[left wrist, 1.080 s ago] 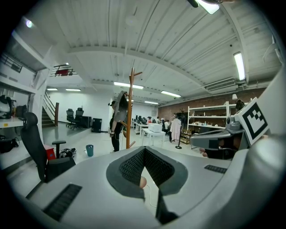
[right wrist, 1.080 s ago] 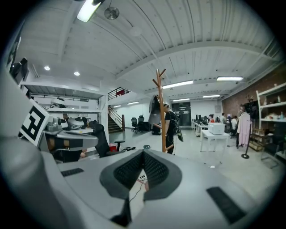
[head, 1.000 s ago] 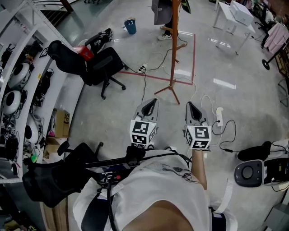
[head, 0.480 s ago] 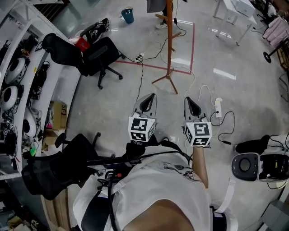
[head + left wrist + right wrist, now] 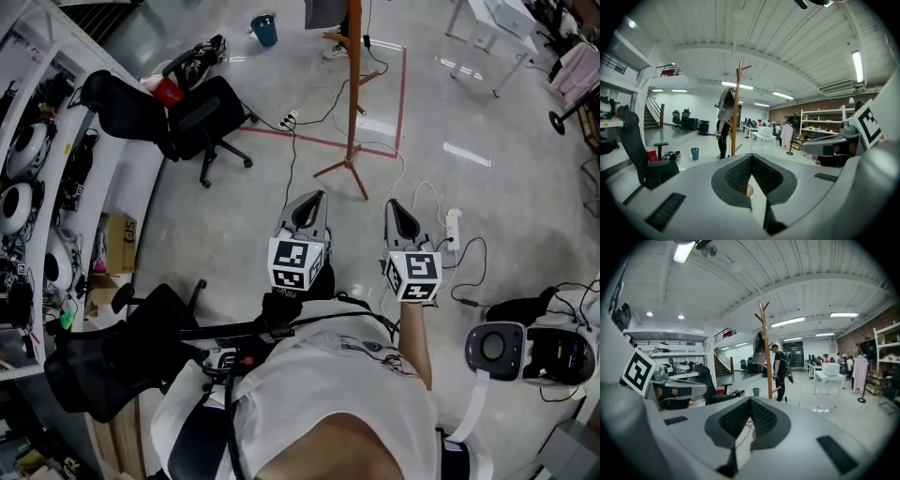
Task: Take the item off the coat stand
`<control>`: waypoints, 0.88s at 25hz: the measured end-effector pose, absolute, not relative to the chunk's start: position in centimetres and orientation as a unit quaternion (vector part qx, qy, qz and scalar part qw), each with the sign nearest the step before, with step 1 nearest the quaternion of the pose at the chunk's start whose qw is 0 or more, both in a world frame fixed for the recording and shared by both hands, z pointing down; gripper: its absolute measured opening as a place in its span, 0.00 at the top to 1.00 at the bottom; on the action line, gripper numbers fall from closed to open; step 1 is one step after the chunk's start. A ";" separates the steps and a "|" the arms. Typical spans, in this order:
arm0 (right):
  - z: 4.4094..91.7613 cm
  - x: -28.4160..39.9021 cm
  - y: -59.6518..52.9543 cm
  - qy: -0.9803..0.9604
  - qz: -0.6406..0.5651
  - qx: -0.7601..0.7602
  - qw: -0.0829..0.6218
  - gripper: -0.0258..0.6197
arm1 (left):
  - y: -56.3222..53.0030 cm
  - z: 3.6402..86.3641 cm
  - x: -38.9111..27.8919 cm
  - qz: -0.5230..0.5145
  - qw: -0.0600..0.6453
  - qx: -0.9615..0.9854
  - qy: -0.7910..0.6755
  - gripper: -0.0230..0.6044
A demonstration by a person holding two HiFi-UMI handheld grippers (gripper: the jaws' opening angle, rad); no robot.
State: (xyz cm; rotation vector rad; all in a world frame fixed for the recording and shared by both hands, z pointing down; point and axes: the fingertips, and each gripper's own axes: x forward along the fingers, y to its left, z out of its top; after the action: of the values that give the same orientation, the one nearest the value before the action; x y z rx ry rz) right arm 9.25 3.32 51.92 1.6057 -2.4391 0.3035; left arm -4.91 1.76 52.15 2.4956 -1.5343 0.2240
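Far left of the coat stand (image 5: 353, 94), white shelving (image 5: 37, 141) lines the wall. A black office chair (image 5: 202, 120) stands to the stand's left, and a teal bucket (image 5: 263, 29) sits on the floor left of the pole. The wooden stand is upright on its splayed feet on the grey floor, with a line of red tape (image 5: 403, 94) running along its right side. The grey garment (image 5: 324, 11) hangs high on the stand's left side, against the pole. A person (image 5: 779, 372) stands just beside the stand.

On the near side of the stand's feet, well apart from them, the left gripper (image 5: 317, 199) points toward the stand, its jaws pressed together with nothing between them. The right gripper (image 5: 394, 206) is alongside it, a little right of the stand's base, its jaws also together and empty. Neither gripper touches the stand or the garment.

A white power strip (image 5: 452, 230) lies on the floor to the right of the stand's base. A white table (image 5: 487, 23) stands well to the right of the pole.
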 end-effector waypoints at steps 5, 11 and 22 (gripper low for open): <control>51.1 9.5 -1.9 -0.820 0.097 0.556 0.095 0.95 | -3.8 51.3 -4.6 0.072 0.098 0.853 -0.507 0.96; 49.7 8.9 -9.0 -0.810 0.101 0.572 0.084 0.95 | -11.1 50.0 -6.0 0.078 0.098 0.857 -0.501 0.96; 49.3 5.5 -18.4 -0.805 0.103 0.577 0.091 0.95 | -21.3 49.7 -8.6 0.078 0.097 0.863 -0.490 0.96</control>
State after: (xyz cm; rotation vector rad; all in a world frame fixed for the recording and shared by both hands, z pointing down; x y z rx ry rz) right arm 5.53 -18.36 49.35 1.7154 -2.3909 0.3060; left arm -8.60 -21.26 49.75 2.5551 -1.4516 0.2310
